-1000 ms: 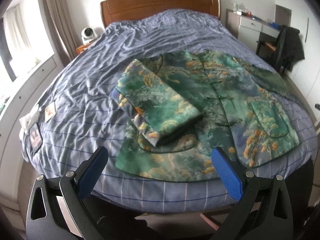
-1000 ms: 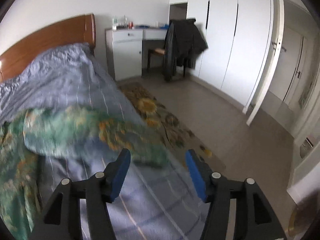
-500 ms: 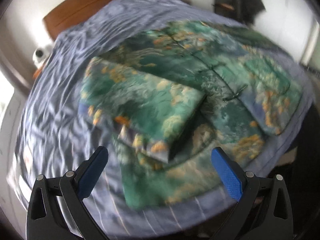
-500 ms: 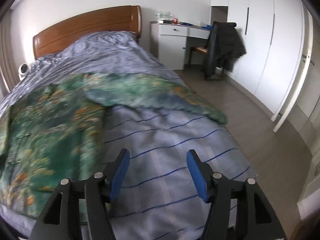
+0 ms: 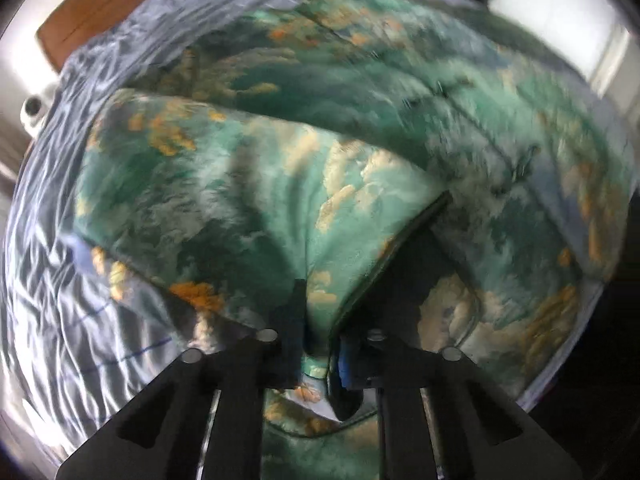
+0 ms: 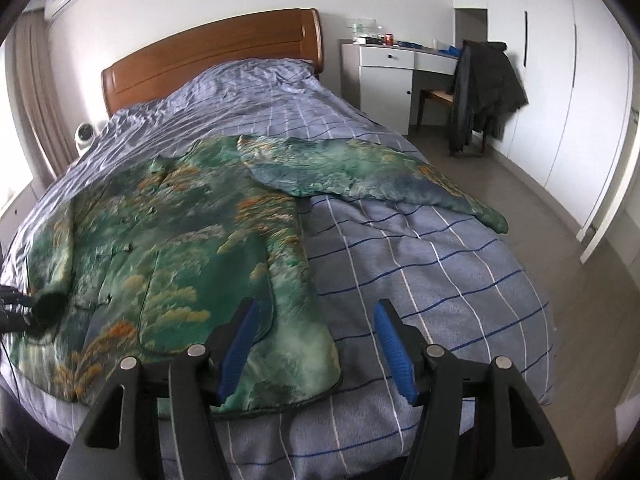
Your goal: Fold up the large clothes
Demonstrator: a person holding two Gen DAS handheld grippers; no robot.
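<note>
Green brocade jacket (image 6: 176, 240) lies spread face-up on the blue checked bed (image 6: 420, 264), one sleeve (image 5: 224, 208) already folded across its front, the other sleeve (image 6: 368, 176) stretched out to the far right toward the bed's edge. Left gripper (image 5: 320, 356): its fingers are closed on the cuff end of the folded sleeve, fabric bunched between them. Right gripper (image 6: 316, 344): its fingers stand partly open and empty, hovering over the jacket's near right hem, touching nothing. The step in hand appears to be squaring the folded sleeve. Done well, it means drawing the cuff gently so the sleeve lies flat within the jacket's outline, without dragging the body along; the right gripper could pin the hem meanwhile. The far sleeve remains to be folded.
</note>
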